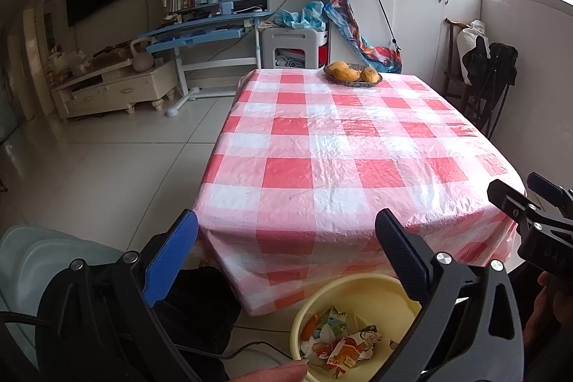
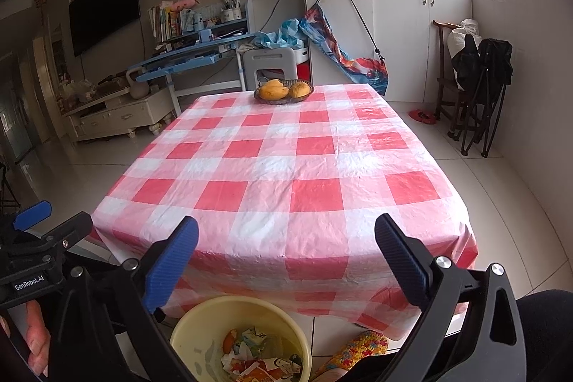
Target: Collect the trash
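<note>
A yellow plastic bin (image 1: 390,296) (image 2: 200,332) stands on the floor at the table's near edge. It holds crumpled colourful paper trash (image 1: 343,342) (image 2: 258,357). My left gripper (image 1: 286,249) is open and empty, above and to the left of the bin. My right gripper (image 2: 286,249) is open and empty, above the bin and the near table edge. The right gripper also shows at the right edge of the left wrist view (image 1: 530,203), and the left gripper at the left edge of the right wrist view (image 2: 39,221).
The table has a red and white checked cloth (image 1: 340,149) (image 2: 286,167). A basket of mangoes (image 1: 352,74) (image 2: 283,91) sits at its far edge. A folded black chair (image 2: 483,88) stands at the right wall. A blue desk (image 1: 211,31) stands behind.
</note>
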### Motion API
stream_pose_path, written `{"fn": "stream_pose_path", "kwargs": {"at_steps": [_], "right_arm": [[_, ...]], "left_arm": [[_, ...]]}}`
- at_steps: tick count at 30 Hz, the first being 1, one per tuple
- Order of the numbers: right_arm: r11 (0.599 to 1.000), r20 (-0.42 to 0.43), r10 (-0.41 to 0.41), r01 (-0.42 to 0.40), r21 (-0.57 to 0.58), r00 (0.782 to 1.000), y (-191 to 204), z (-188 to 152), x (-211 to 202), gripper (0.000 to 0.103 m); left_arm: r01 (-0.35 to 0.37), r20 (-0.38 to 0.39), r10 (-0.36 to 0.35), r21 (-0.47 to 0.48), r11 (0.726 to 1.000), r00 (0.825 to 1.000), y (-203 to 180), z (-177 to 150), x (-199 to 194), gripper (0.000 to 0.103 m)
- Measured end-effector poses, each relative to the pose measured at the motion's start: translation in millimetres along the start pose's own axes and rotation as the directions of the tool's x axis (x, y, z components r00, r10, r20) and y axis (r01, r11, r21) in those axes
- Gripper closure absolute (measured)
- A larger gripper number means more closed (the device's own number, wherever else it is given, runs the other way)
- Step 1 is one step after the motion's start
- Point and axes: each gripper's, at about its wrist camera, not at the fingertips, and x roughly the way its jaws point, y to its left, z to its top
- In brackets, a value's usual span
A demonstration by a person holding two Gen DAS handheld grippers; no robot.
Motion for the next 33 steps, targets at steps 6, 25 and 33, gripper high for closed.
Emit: {"fn": "stream_pose_path", "kwargs": {"at_steps": [6,25,33], "right_arm": [[1.0,0.003,0.001,-0.001,0.008,1.0,-2.0,0.6,-0.5,0.008],[1.0,0.003,0.0,0.0,0.006,1.0,-1.3,0.3,-0.4,0.008],[1.0,0.004,0.0,0.0,0.004,1.0,-1.4,0.6,-0.4,0.008]], "left_arm": [[-0.001,0.006,0.001,0.014,1.0,1.0,-3.8,-1.0,-1.9,0.007],[0.0,0.017,0.0,-0.001,1.0,1.0,-0.9,0.9,-4.8,0.007],[0.0,0.024,0.0,-0.001,1.0,1.0,-0.7,1.4,-6.3,0.007]]}}
